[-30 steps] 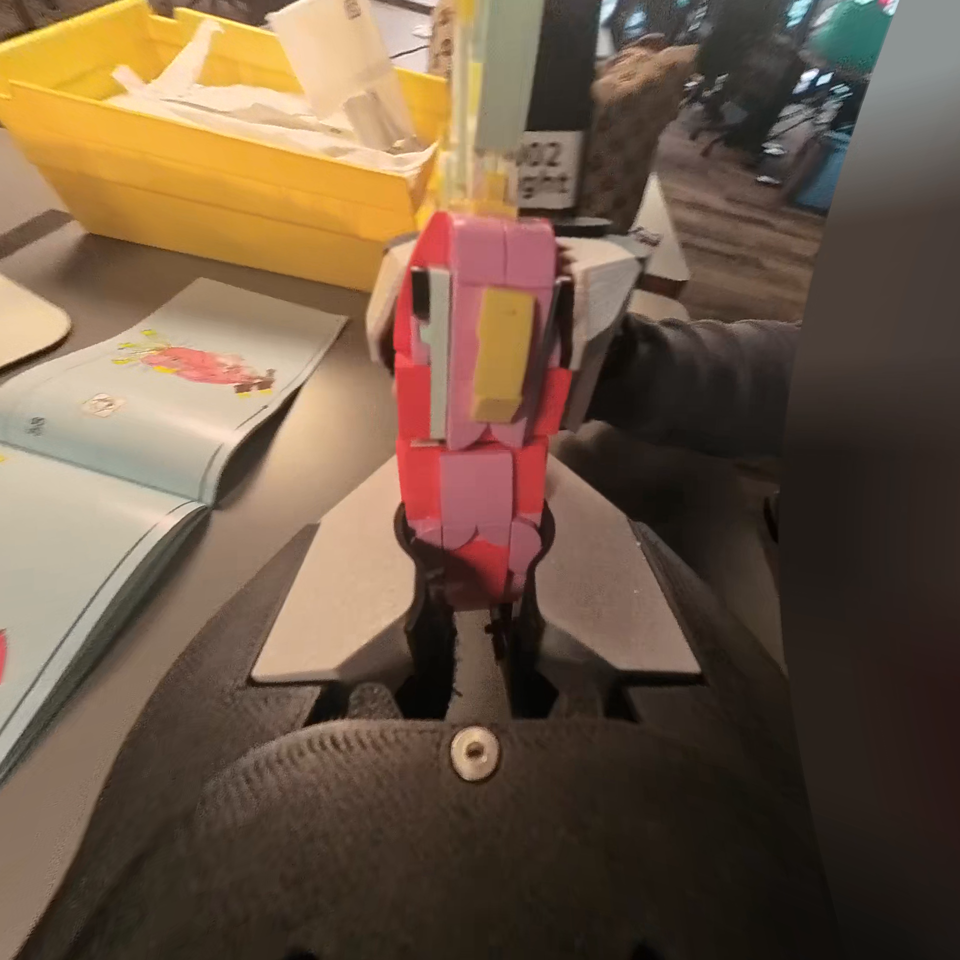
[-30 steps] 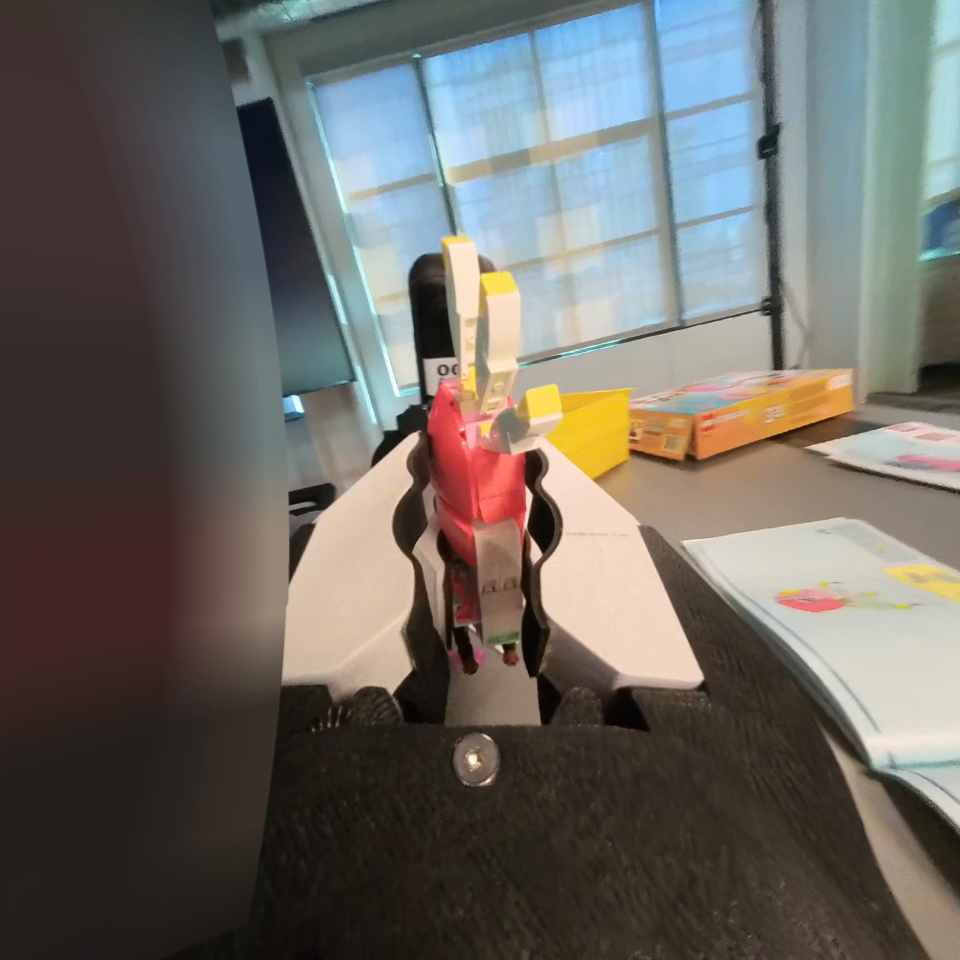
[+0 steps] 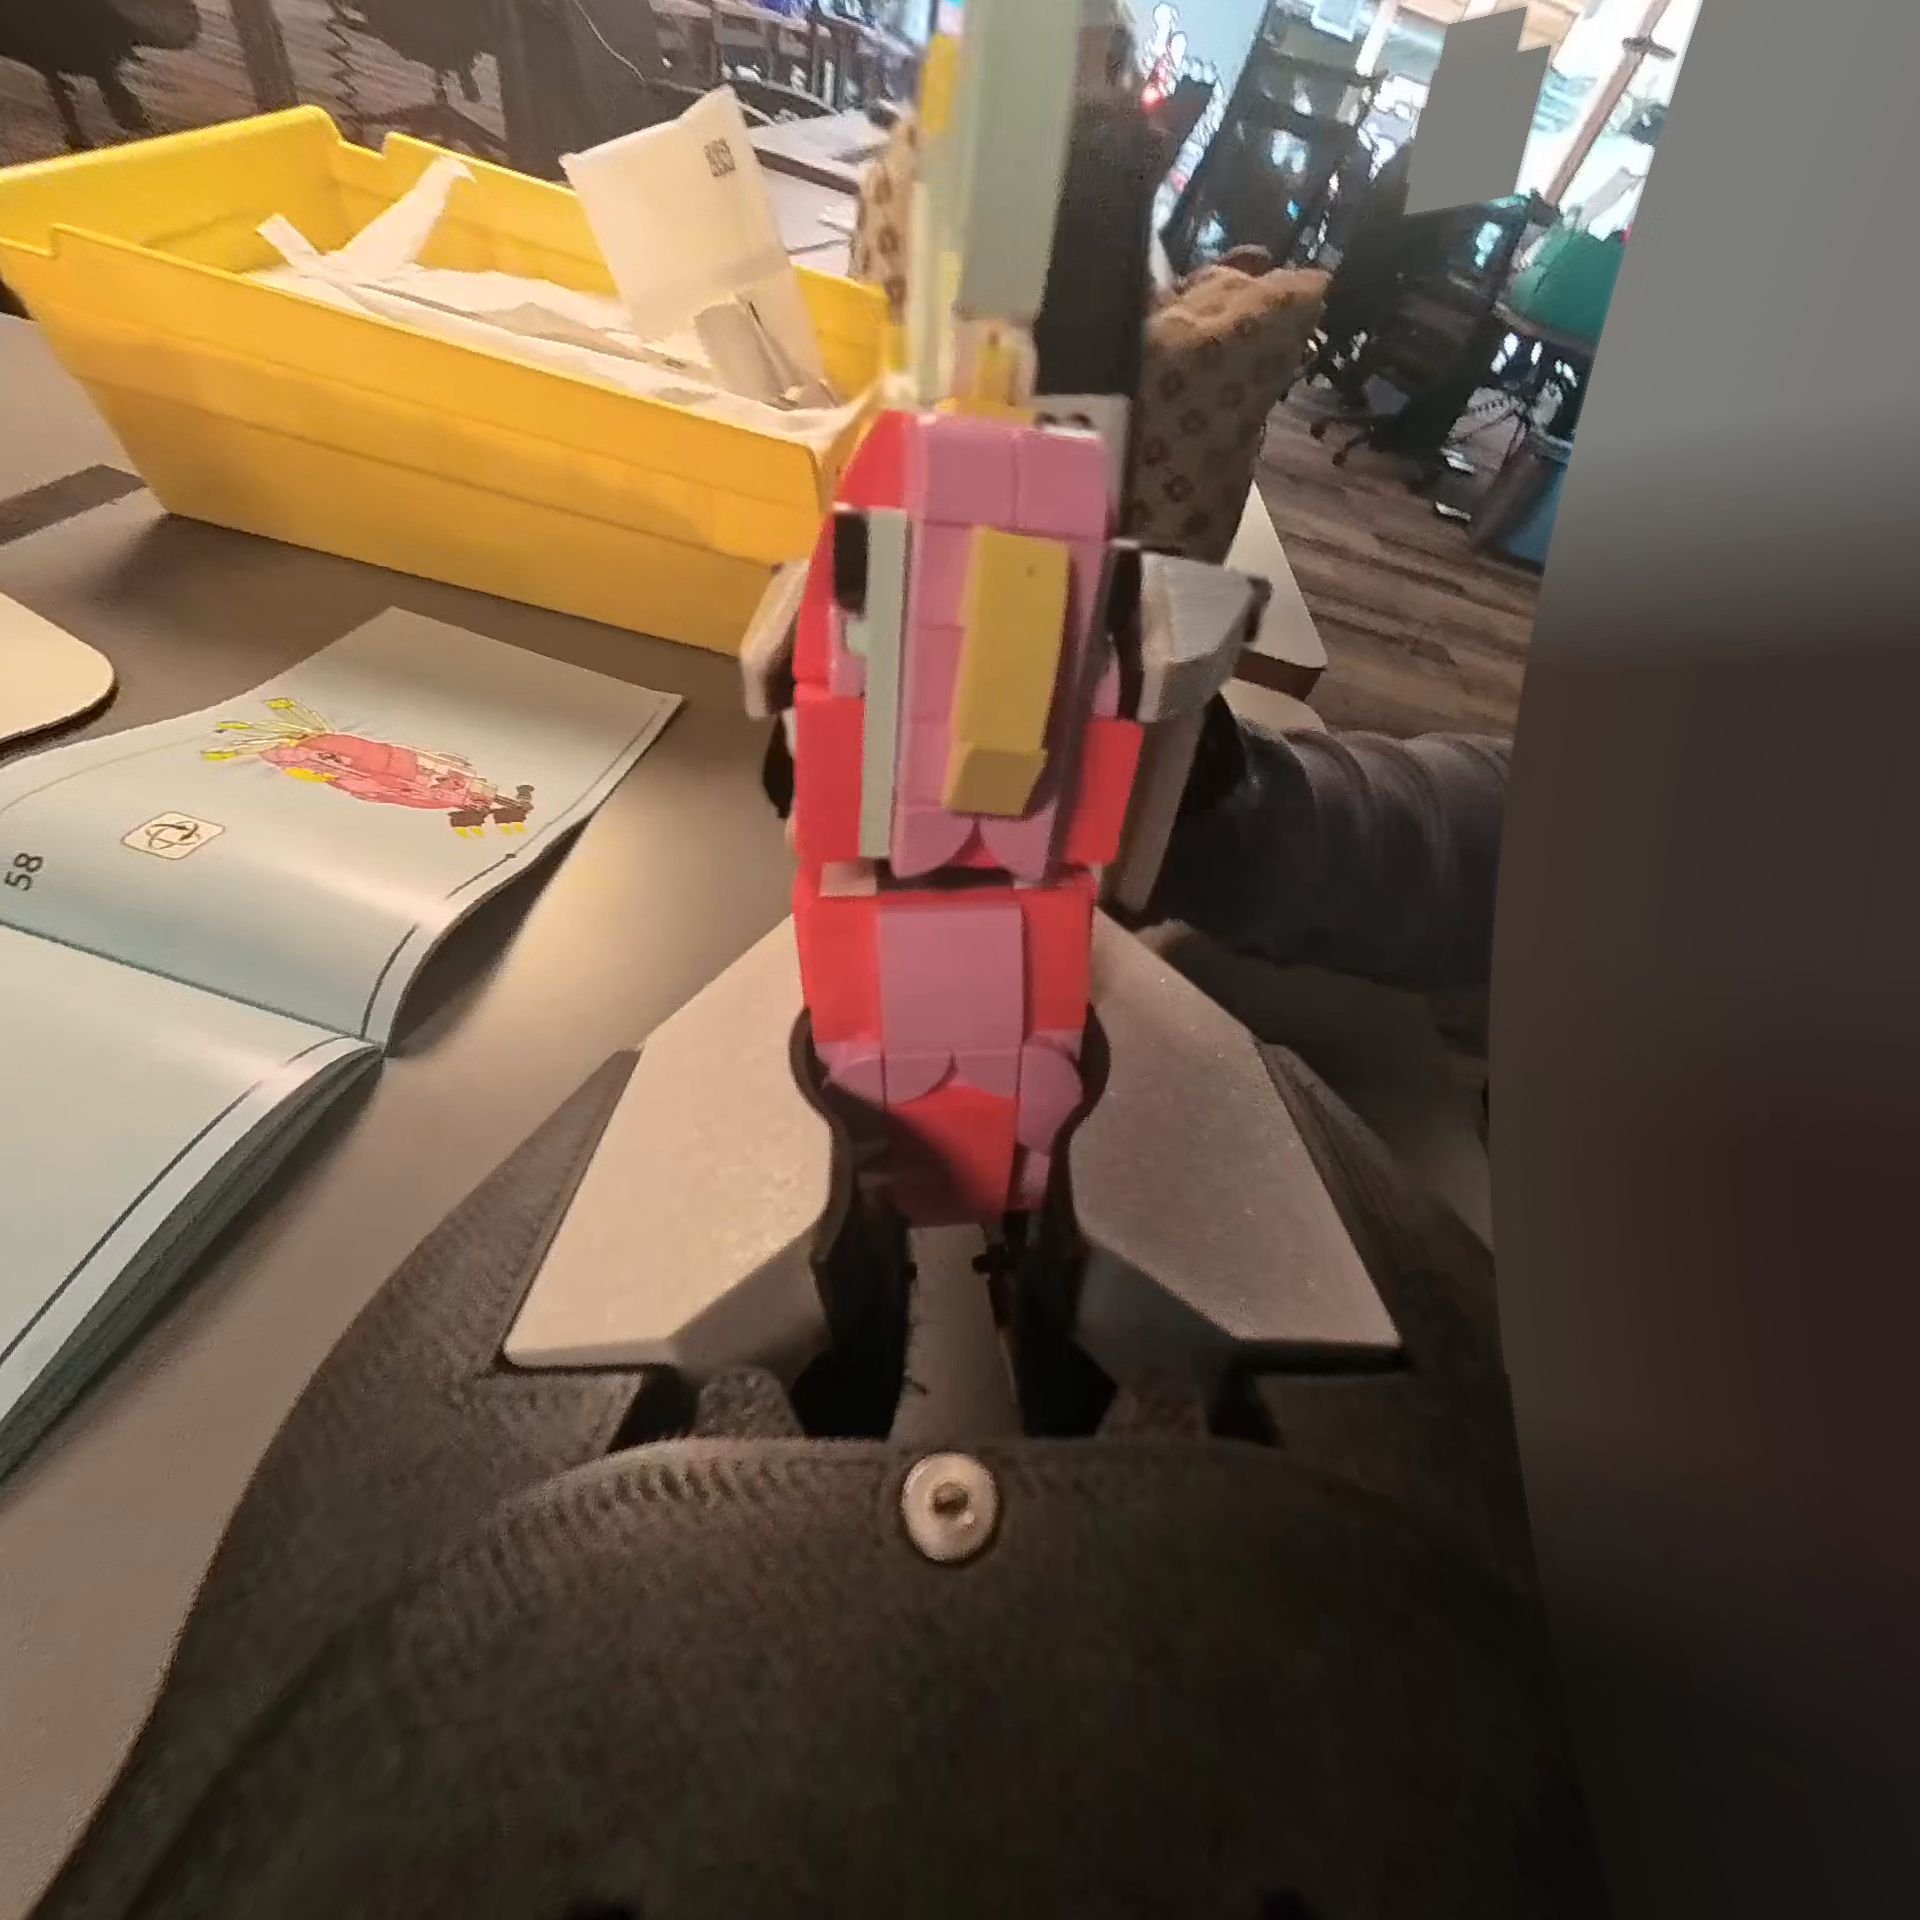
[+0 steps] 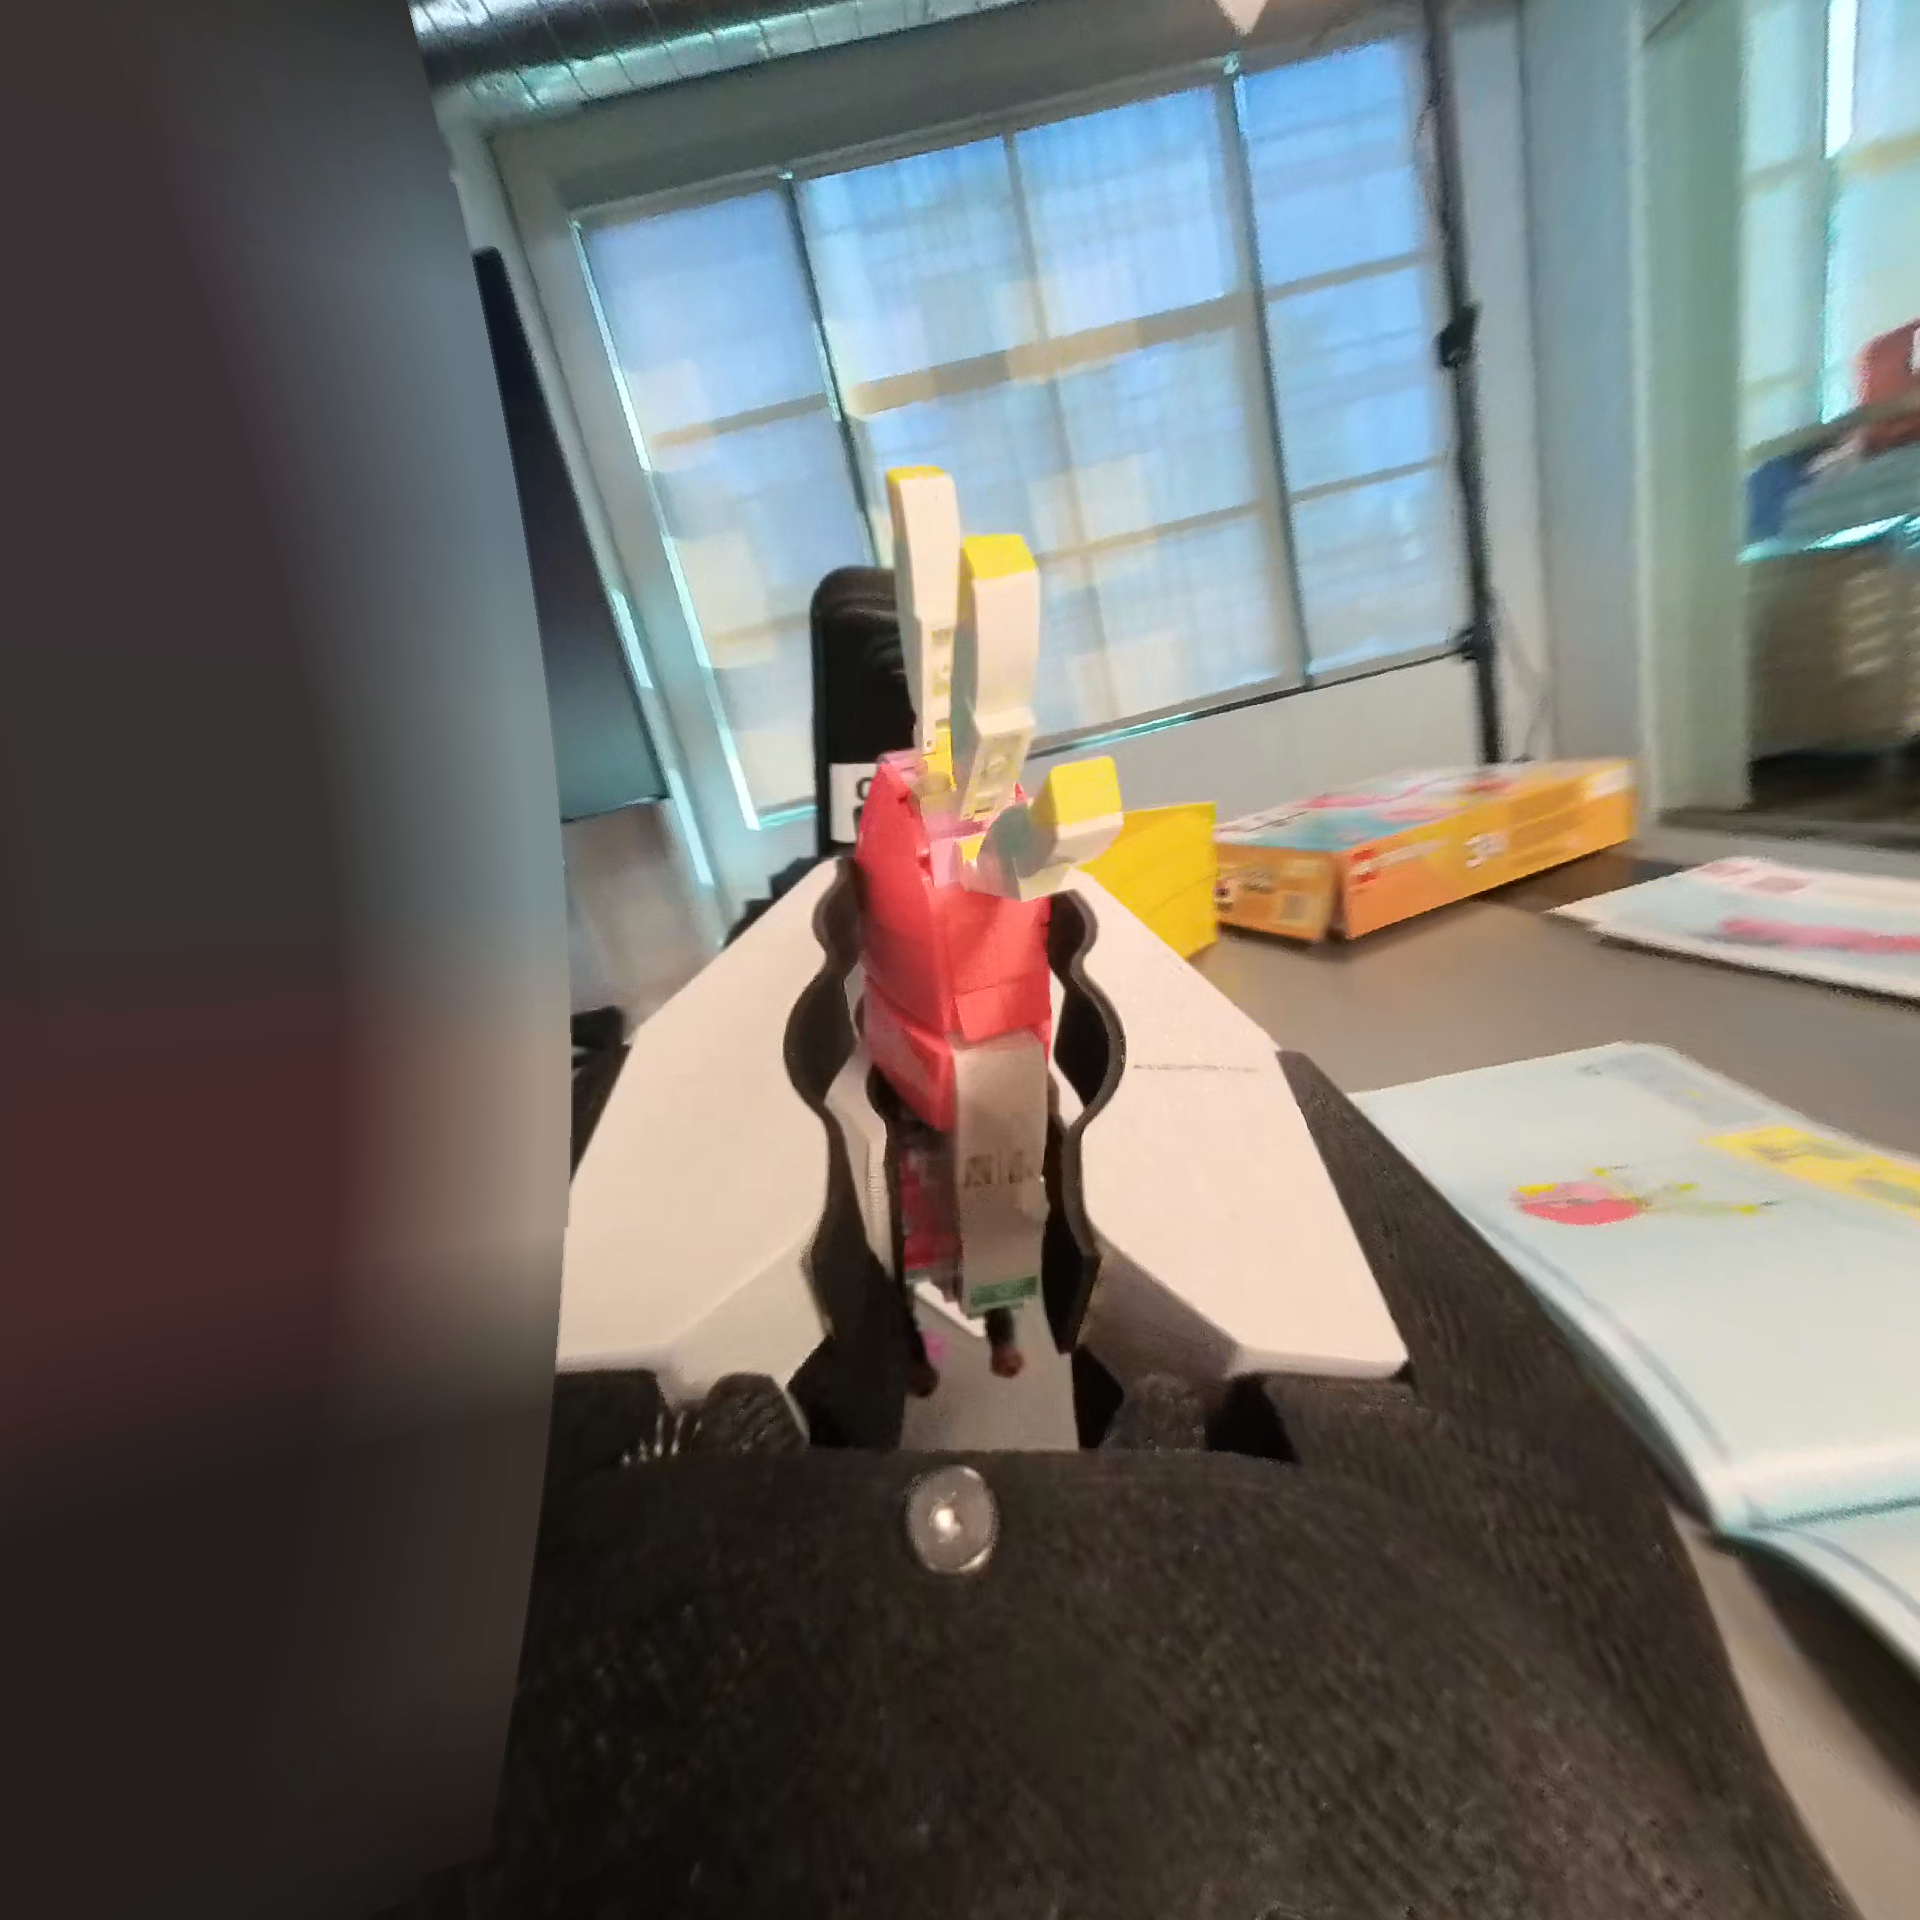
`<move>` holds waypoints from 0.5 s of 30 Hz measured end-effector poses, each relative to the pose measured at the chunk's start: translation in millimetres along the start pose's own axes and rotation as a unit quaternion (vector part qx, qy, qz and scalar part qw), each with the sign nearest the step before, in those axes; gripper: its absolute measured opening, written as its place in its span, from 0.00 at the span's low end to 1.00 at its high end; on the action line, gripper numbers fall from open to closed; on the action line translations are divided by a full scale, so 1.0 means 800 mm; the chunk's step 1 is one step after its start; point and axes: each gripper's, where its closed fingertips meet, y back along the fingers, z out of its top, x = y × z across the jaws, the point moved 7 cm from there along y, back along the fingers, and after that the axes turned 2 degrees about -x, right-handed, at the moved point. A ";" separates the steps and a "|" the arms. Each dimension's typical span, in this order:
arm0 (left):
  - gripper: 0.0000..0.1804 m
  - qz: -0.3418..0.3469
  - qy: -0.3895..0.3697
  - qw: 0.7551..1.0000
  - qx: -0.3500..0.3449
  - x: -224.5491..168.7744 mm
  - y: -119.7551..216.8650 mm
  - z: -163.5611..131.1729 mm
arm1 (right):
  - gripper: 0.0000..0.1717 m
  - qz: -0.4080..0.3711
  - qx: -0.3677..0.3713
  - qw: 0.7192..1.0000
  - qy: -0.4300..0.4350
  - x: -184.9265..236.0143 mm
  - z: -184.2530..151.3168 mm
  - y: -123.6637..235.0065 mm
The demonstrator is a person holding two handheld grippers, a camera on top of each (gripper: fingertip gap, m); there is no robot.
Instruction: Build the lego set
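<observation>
holding one red and pink brick toy (image 3: 951,831) above the table (image 3: 623,831), the left gripper (image 3: 951,1081) and right gripper (image 4: 951,935) are both squeezing it.

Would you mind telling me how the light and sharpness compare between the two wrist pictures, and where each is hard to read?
Left wrist view: dim, warm indoor light; the brick model is slightly soft, the room behind blurred, and a smeared dark patch covers the right edge. Right wrist view: strong backlight from the windows, motion blur on the model's yellow-tipped pieces and the orange box, and a smeared patch down the left edge.
</observation>
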 end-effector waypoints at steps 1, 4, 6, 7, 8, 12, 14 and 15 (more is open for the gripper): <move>0.16 0.007 0.004 1.000 -0.007 0.000 0.000 0.001 | 0.22 -0.012 -0.001 1.000 0.023 0.002 0.001 -0.001; 0.16 0.037 -0.019 0.999 -0.008 -0.001 -0.002 0.002 | 0.22 -0.018 0.005 0.998 0.053 0.005 0.003 -0.001; 0.16 0.022 -0.029 0.999 -0.011 -0.006 -0.002 0.001 | 0.22 0.010 0.010 0.999 0.030 0.007 0.003 0.000; 0.15 0.011 -0.034 0.999 -0.009 -0.008 -0.002 -0.001 | 0.22 0.030 0.017 0.999 0.012 0.008 0.002 0.001; 0.16 0.002 -0.045 0.999 -0.001 -0.010 -0.001 -0.004 | 0.22 0.047 0.025 0.999 -0.004 0.008 0.000 0.003; 0.16 0.002 -0.029 1.000 -0.007 -0.006 0.001 -0.011 | 0.21 0.021 0.027 0.999 0.021 0.005 -0.007 -0.001; 0.16 0.027 -0.007 0.999 -0.020 0.003 0.001 -0.014 | 0.21 -0.019 0.025 0.998 0.050 0.000 -0.010 -0.003; 0.16 0.044 0.002 0.999 -0.024 0.007 0.000 -0.016 | 0.21 -0.035 0.028 0.997 0.064 -0.002 -0.012 -0.004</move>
